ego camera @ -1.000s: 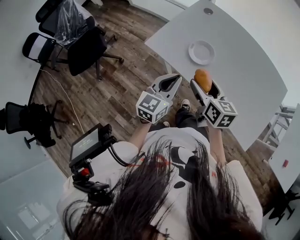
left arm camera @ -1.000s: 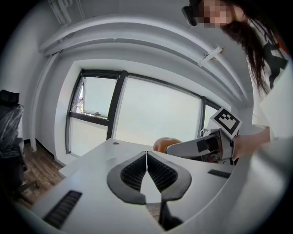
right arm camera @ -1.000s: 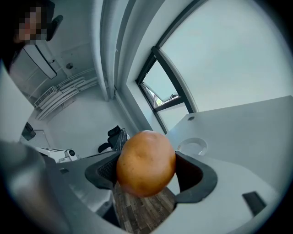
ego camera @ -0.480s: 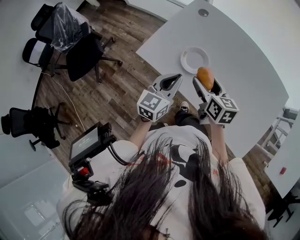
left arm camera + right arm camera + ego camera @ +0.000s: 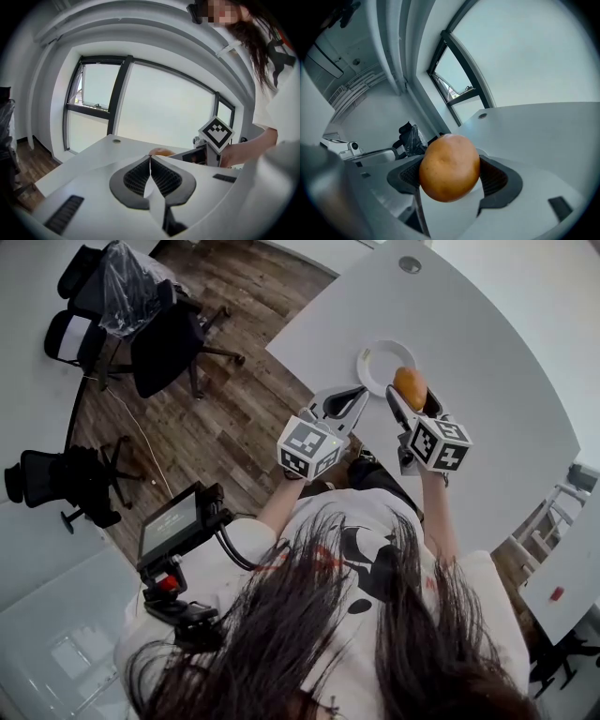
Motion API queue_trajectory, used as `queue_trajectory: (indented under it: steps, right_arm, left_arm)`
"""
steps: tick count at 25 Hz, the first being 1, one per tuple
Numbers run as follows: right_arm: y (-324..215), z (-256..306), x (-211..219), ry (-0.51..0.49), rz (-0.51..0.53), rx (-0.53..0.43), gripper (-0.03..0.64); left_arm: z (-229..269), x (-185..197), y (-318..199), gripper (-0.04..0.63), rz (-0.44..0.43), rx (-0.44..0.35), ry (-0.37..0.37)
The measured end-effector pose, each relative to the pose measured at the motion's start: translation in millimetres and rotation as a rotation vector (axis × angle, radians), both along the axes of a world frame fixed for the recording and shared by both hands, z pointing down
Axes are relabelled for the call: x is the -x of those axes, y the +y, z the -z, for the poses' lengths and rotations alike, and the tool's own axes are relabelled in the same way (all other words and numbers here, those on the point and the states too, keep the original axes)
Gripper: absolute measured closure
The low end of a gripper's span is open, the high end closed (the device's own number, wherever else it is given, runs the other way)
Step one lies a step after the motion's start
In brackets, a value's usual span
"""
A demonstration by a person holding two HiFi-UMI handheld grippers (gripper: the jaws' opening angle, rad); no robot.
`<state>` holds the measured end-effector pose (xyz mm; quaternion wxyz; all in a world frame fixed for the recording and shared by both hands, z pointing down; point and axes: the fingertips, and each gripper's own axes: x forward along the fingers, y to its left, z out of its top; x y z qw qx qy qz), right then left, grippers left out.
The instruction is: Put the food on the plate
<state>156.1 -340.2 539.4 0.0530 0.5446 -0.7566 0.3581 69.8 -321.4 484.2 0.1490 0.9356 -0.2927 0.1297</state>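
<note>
**Right tool carries the food to the near rim of the plate**

The right tool is clamped on a round orange piece of food. In the right gripper view the food fills the gap of the tool, with a dark ribbed pad pressed against each side of it. It is held in the air above the white table.

The white plate lies on the table just ahead of this tool and a little to its left. From the head view the food overlaps the plate's near right rim. How high it hangs over the rim cannot be told.

The left tool is level with the right one, just to its left and apart from it. Its jaws are closed tip to tip on nothing, as the left gripper view shows. It sits over the table's near edge, which runs slantwise beneath both tools.

Ahead of both tools the tabletop runs on past the plate to a small round grommet near the far end. To the right of the right tool the table widens towards its curved far edge. To the left of the left tool the table ends, and wooden floor reaches to a group of black office chairs, well apart from the tools.
</note>
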Motion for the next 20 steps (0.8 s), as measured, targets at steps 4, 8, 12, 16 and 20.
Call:
queue_trajectory:
  steps: [4, 8, 12, 16, 20]
  right_arm:
    - [-16, -27, -4, 0.054, 0.027, 0.033, 0.255]
    - [-31, -51, 3, 0.129, 0.095, 0.048, 0.255]
    - [-40, -64, 15, 0.241, 0.186, 0.031, 0.255]
    - [-46, -71, 28, 0.336, 0.276, 0.017, 0.255]
    - [-49, -84, 30, 0.392, 0.307, 0.031, 0.255]
  left_arm:
    - [-10, -1, -4, 0.589, 0.007, 0.021, -0.014]
    - [-14, 1, -12, 0.589, 0.017, 0.032, -0.017]
    - [-15, 0, -14, 0.589, 0.014, 0.04, -0.02]
    - [-19, 0, -13, 0.589, 0.008, 0.047, -0.026]
    - [-21, 3, -15, 0.589, 0.015, 0.052, -0.03]
